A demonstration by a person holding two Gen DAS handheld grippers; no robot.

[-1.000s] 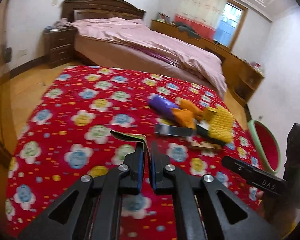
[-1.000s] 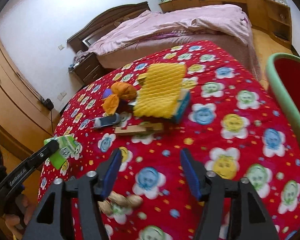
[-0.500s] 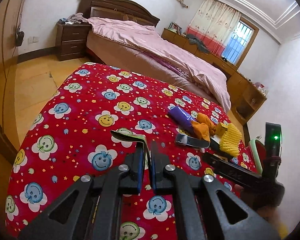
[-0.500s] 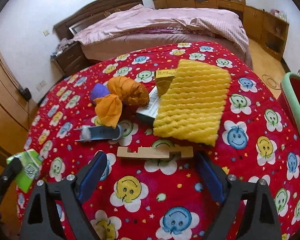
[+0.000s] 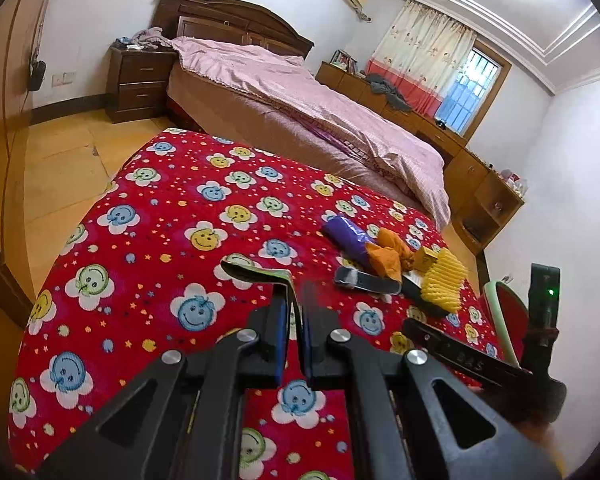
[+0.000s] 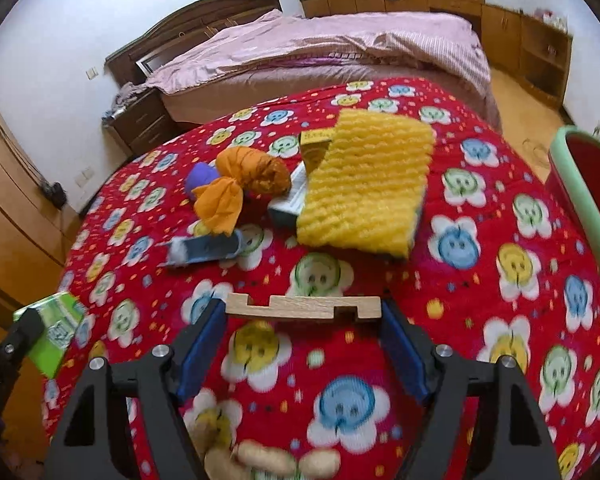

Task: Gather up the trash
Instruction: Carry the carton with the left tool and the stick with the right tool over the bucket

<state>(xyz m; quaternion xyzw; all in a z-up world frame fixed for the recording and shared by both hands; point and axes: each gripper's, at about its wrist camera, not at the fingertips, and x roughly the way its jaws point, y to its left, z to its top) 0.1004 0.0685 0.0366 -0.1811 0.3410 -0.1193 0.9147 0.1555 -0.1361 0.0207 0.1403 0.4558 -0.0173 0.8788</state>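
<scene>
Over the red smiley-patterned worktop [image 6: 500, 208], the left gripper [image 5: 294, 308] is clamped on a flat green packet [image 6: 56, 332]. Nearer the red bin [image 6: 592, 200], the right gripper [image 6: 302, 320] has just been closing; its jaws stand wide around a notched wooden strip [image 6: 304, 307], pads just beside its ends.

A pink-covered bed [image 5: 300, 92] stands beyond the red flowered surface [image 5: 148, 240], a dark nightstand [image 5: 138, 80] beside its headboard.
</scene>
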